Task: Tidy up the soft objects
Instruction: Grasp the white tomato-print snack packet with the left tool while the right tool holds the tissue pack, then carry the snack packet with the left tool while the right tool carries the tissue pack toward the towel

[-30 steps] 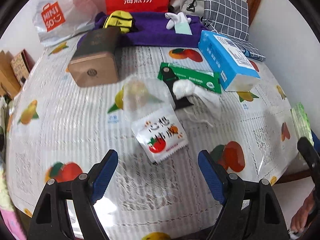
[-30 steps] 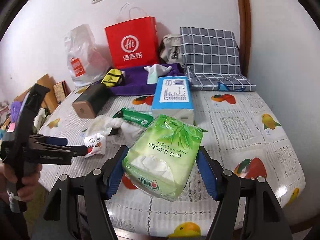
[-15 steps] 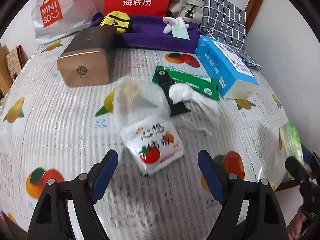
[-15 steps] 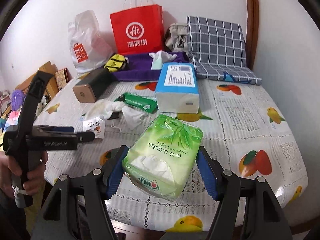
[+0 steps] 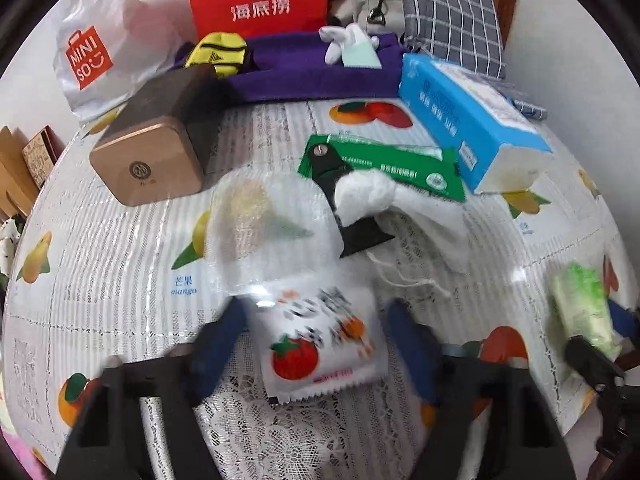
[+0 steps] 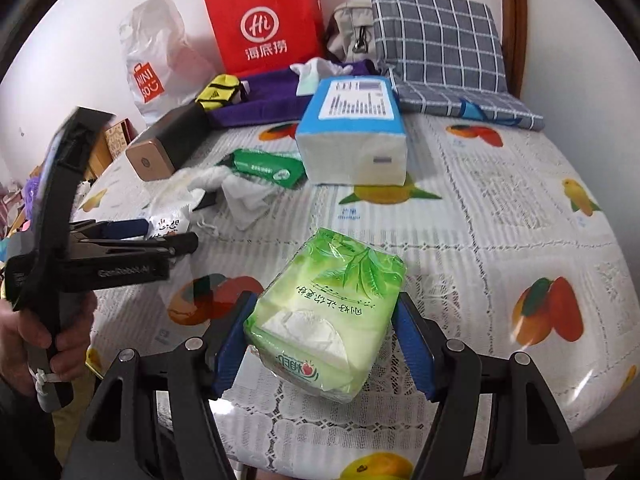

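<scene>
The right gripper (image 6: pixel 322 344) has its jaws pinching the green tissue pack (image 6: pixel 326 316) at the bottom middle. The left gripper (image 5: pixel 316 344) has blurry jaws spread around the tomato packet (image 5: pixel 320 344) on the table (image 5: pixel 100 272)

Green tissue pack (image 6: pixel 326 312), soft plastic wrap with leaf print, tilted, pinched between the right tongs (image 6: pixel 324 340), held above the tabletop (image 6: pixel 500 216). Small white tissue packet (image 5: pixel 320 340) with a red tomato print lies flat on the tabletop between the left tongs (image 5: pixel 316 344), blurred; contact unclear. Crumpled white cloth (image 5: pixel 384 200) and clear plastic bag (image 5: pixel 264 224) lie just beyond it.
</scene>
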Tool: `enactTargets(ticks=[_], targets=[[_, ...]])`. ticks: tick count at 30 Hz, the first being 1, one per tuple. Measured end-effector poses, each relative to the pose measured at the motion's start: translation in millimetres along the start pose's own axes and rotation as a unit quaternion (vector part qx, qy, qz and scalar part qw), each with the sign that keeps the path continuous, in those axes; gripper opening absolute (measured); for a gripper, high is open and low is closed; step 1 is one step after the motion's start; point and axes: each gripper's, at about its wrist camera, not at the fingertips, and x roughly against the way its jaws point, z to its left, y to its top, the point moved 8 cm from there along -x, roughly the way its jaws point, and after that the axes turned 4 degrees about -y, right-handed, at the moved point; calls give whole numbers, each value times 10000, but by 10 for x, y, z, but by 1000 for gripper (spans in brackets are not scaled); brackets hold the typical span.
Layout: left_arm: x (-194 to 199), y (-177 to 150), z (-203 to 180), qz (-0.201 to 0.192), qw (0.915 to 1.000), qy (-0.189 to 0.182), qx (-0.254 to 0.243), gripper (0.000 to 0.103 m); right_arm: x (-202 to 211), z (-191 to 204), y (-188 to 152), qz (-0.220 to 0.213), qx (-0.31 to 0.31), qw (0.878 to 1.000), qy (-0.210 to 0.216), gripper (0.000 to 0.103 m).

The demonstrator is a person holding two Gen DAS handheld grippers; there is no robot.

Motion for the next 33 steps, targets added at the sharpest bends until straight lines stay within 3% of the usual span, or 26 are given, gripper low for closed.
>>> enactTargets(ticks=[4,5,7,10,17,21,33], targets=[[52,-11,57,54,9999,-136,59,50,-123,-29,-3,41,27,10000,-54,68],[68,-24,64,74,9998,-188,68,40,-143,-29,-3,37,55,9999,-77,68],[96,-37,57,68,9996,-274,74,30,-178,-23,3,28,139,9998,-140,68],[135,-82,65,107,9995,-294,40,23,-205,-10,5,25,244,9995,-215,68],[227,-123,89,48,9988,-480,88,13,-197,8,-23,81,311,9991,-275,68],[317,-121,144,-16,9975,-673,204,11,-165,27,-21,125,323,9991,-241,67],[549,-103,278,-222,9962,-802,257,8,4,94,69,36,397,9987,-325,67]])
